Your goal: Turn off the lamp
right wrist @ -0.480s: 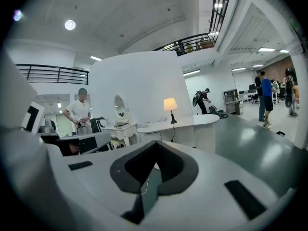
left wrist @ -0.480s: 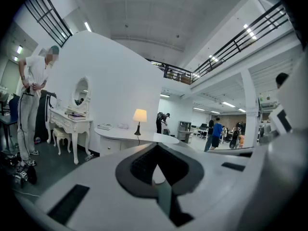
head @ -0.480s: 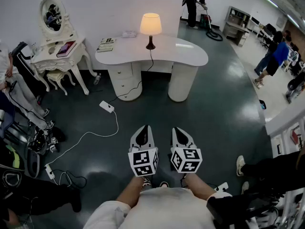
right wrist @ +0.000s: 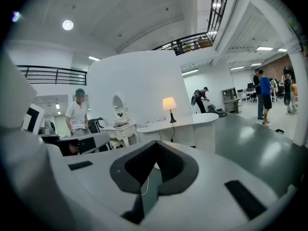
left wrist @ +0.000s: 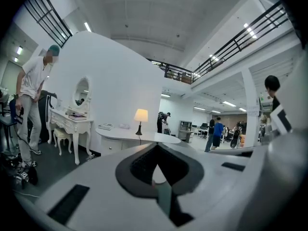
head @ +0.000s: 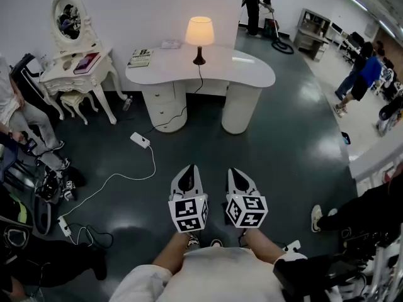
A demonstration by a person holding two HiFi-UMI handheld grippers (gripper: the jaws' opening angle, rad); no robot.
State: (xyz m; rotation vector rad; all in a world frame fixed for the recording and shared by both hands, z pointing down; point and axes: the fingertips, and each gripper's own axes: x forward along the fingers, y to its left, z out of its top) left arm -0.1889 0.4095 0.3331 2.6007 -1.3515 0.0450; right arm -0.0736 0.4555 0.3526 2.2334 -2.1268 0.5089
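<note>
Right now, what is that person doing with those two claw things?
A person stands holding a left gripper and a right gripper out in front, both shut and empty. The lamp on the white desk across the floor is lit and well out of reach, so turning it off has not started.

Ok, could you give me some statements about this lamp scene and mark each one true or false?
1. The lamp is lit. True.
2. The lamp stands on the floor. False: it stands on the white curved desk.
3. The left gripper holds the lamp. False: its jaws are together on nothing, far from the desk.
4. A book lies on the desk, left of the lamp in the head view. True.
</note>
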